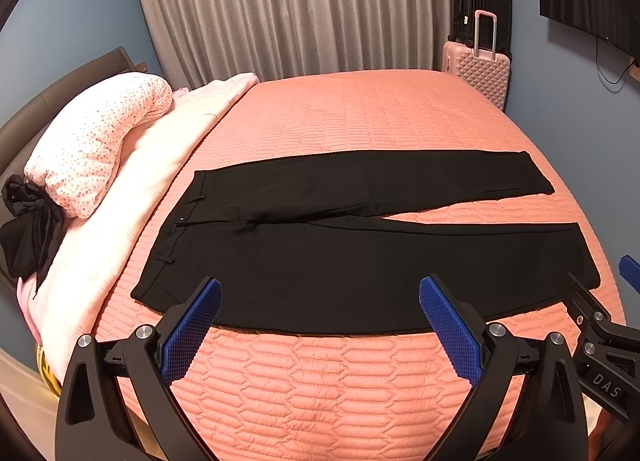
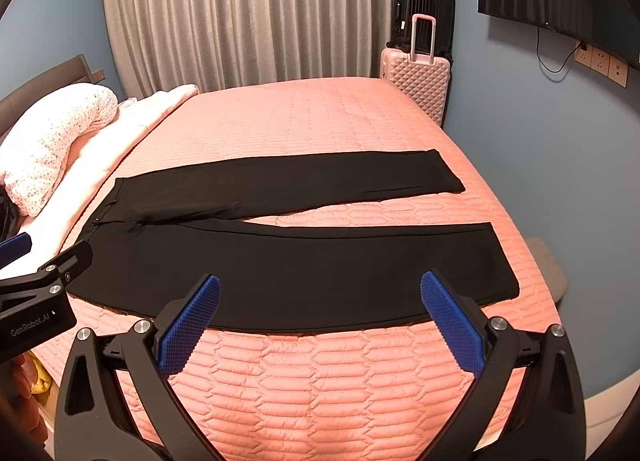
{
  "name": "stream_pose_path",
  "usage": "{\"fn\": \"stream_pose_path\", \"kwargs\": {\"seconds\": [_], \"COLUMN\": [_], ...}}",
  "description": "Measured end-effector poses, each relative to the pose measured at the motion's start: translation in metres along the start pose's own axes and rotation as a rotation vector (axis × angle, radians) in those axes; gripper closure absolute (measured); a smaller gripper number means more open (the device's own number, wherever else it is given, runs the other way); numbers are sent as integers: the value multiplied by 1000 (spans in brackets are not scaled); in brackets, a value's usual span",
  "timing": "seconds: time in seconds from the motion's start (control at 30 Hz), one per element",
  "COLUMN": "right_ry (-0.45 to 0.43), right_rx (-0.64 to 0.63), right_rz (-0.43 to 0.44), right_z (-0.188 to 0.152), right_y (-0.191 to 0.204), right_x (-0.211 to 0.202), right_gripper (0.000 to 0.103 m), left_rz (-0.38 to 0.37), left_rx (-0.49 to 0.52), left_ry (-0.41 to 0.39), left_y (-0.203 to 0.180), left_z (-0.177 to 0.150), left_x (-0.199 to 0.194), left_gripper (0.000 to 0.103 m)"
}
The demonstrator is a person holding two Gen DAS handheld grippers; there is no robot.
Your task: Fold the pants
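Black pants [image 1: 360, 257] lie flat and spread out on the pink quilted bed [image 1: 320, 381], waistband to the left, both legs running right with a narrow gap between them. They also show in the right wrist view [image 2: 288, 261]. My left gripper [image 1: 320, 293] is open and empty, hovering over the near edge of the near leg. My right gripper [image 2: 320, 289] is open and empty over the same near edge, further right. Each gripper shows at the edge of the other's view.
A pink floral pillow [image 1: 96, 145] and folded blanket [image 1: 132, 189] lie at the bed's left, with a dark garment [image 1: 28, 229] beside them. Pink [image 1: 478, 73] and black [image 1: 480, 9] suitcases stand behind the bed. Grey curtains hang behind.
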State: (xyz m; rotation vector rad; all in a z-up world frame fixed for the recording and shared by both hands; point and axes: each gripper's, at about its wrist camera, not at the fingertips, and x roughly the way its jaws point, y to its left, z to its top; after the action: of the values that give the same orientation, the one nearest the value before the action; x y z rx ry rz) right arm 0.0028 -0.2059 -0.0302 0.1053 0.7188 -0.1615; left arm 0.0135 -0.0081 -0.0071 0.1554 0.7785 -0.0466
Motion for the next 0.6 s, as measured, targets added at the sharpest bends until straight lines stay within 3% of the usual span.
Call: {"fn": "stream_pose_path", "kwargs": {"seconds": [0.23,0.37,0.47,0.6], "right_ry": [9,35,55,46], "right_rx": [6,2,-20,-42], "right_rz": [4,68,109,51], "right_z": [0,-3,0,21], "right_y": [-1,-8,-23,-68], "right_x": [7,19,36,73], "right_gripper": [5,5,5,5], "left_rz": [0,-4,-20,-56], "left_rx": [4,6,-17,-63], "left_ry": [8,18,27,46], "left_y": [0,-1,3,6], "left_z": [2,1,2,5], "left_x": [5,13,23,44], "left_gripper": [5,5,5,5]}}
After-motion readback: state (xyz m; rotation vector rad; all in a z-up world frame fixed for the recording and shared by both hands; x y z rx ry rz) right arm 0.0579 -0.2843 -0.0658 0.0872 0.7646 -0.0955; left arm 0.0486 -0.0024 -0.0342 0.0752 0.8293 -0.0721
